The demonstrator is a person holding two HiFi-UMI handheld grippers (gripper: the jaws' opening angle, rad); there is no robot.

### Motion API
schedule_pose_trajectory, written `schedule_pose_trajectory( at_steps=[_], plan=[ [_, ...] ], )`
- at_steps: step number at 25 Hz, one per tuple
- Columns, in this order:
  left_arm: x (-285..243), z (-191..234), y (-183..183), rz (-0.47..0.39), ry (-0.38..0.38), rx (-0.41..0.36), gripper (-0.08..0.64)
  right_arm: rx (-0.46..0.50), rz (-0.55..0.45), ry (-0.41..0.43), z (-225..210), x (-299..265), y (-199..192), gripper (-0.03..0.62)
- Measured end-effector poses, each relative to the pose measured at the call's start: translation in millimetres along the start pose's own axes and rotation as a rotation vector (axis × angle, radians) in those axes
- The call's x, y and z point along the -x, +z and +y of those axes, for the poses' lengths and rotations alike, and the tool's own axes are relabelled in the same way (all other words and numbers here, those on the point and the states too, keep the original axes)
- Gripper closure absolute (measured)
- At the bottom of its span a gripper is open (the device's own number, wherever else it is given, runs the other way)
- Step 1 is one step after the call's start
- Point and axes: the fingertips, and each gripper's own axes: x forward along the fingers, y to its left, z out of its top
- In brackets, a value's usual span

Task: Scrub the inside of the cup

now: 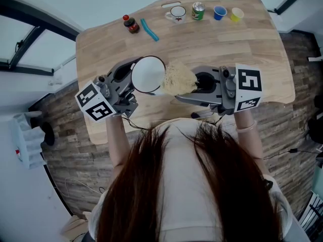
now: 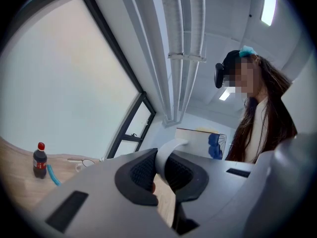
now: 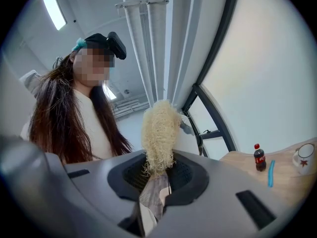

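Above the wooden table (image 1: 252, 39) we hold the white cup (image 1: 148, 74) mouth-up, our left gripper (image 1: 130, 80) clamped on its wall, while our right gripper (image 1: 198, 82) is closed on a pale fibrous scrubber (image 1: 177, 78) touching the cup's rim.

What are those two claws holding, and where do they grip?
The left gripper pinches the white cup by a thin curved part, probably its handle. The right gripper clamps the fibrous scrubber by one end.
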Motion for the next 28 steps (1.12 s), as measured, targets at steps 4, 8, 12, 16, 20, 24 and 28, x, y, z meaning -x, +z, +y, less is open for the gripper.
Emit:
schedule_pose_trajectory(
  at_steps=[4, 8, 12, 16, 20, 24, 28],
  plan=[
    [5.4, -14.3, -2.2, 0.02, -0.044, -0.014, 0.535, 0.001, 0.016, 0.033, 13.8, -3.4, -3.6, 0.512],
    [5.9, -22.9, -3.9, 0.039, -0.087, -0.025, 0.535, -0.012, 0.018, 0.069, 20.7, -3.0, -4.7, 0.512],
    [2.9, -26.2, -5.2, 0.056, -0.119, -0.03, 0.535, -0.029, 0.019, 0.104, 22.4, -0.7, -4.6, 0.512],
    [4.2, -31.4, -6.5, 0.069, -0.151, -0.028, 0.535, -0.038, 0.028, 0.137, 28.2, -3.0, -6.2, 0.512],
    [4.2, -34.8, -10.2, 0.091, -0.19, -0.009, 0.535, -0.048, 0.041, 0.166, 31.8, -4.4, -8.6, 0.512],
    [3.6, -38.3, -13.9, 0.102, -0.223, 0.004, 0.535, -0.06, 0.046, 0.192, 34.3, -3.8, -11.4, 0.512],
    [3.2, -41.6, -12.6, 0.1, -0.244, -0.006, 0.535, -0.073, 0.037, 0.218, 36.1, -3.6, -10.2, 0.512]
  ],
)
